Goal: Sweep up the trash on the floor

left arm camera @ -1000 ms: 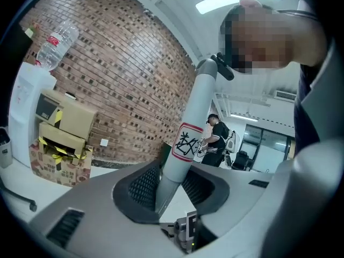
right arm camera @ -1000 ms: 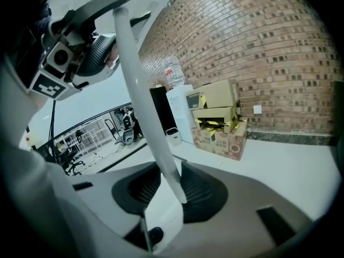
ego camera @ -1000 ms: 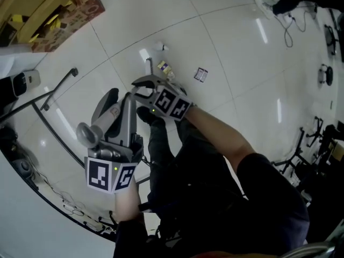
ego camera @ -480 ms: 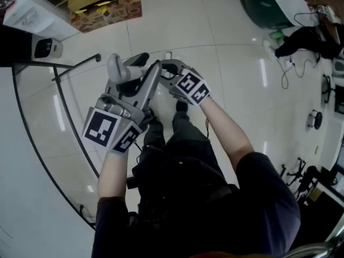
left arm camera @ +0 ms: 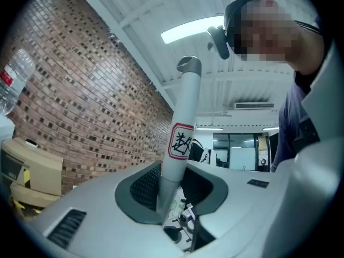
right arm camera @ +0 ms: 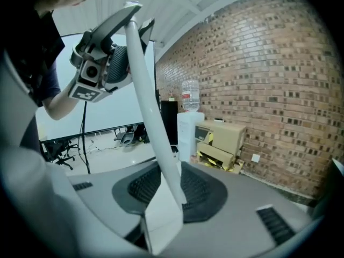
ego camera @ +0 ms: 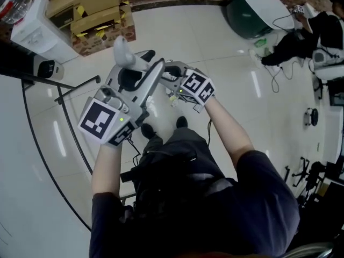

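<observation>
The trash is hard to see. It should be on the shiny floor (ego camera: 226, 63) in front of the person's shoes (ego camera: 181, 122), but the two tools cover most of that spot. One small pale scrap (ego camera: 173, 98) peeks out just under the right tool, and it may be some of the trash. The left gripper (left arm camera: 172, 198) has a gray stick (left arm camera: 180, 128) standing between its jaws. The jaws are closing in on it and already squeeze it. I think this stick is the broom's handle. The right gripper (right arm camera: 161, 198) is clamped on a thin white handle (right arm camera: 150, 112) that bends up and away. I think it belongs to the dustpan. Both handles are held up high near the person's chest, so no sweeping is going on right now. It looks like the step of getting the tools ready. Next, I think both tools need to go down to the floor. The broom should land just behind the trash and the pan just in front of it.
</observation>
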`<state>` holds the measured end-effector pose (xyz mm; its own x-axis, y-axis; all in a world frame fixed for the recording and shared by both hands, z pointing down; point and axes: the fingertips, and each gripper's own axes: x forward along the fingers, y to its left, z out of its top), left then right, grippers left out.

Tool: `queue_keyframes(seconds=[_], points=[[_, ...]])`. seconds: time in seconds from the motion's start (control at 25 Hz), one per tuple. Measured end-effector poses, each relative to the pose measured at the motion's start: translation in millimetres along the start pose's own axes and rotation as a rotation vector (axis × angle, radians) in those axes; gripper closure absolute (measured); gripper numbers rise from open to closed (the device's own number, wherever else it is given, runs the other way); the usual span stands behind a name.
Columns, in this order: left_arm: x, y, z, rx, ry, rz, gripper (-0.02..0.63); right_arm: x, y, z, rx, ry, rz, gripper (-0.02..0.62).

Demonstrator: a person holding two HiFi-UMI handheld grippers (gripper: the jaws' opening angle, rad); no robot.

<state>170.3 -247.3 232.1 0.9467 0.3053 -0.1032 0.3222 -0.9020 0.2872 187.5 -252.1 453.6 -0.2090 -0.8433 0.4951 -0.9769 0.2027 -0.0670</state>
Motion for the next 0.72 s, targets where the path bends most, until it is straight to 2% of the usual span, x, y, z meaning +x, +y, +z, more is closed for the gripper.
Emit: queue_keyframes(seconds=[0.16, 0.32, 0.44, 0.56, 0.72], points=[[17, -20, 13, 0.052, 0.01, -0.022, 0.523, -29, -3, 7, -0.022, -0.031, 0.041, 0.46], [45, -51, 6, 0.092, 0.065, -0.033, 0.526, -63, -9, -4, -0.046, -0.044, 0.089, 0.462], [73, -76, 1, 0.1, 0.069, -0.013, 0.526, -95, -17, -15, -0.061, -0.047, 0.115, 0.465], [102, -94, 3, 0.071, 0.022, 0.043, 0.525, -129, -30, -22, -0.073, -0.062, 0.106, 0.469], [127, -112, 8, 0.046, -0.056, 0.123, 0.518, -165, -42, -26, -0.12, -0.064, 0.037, 0.48]])
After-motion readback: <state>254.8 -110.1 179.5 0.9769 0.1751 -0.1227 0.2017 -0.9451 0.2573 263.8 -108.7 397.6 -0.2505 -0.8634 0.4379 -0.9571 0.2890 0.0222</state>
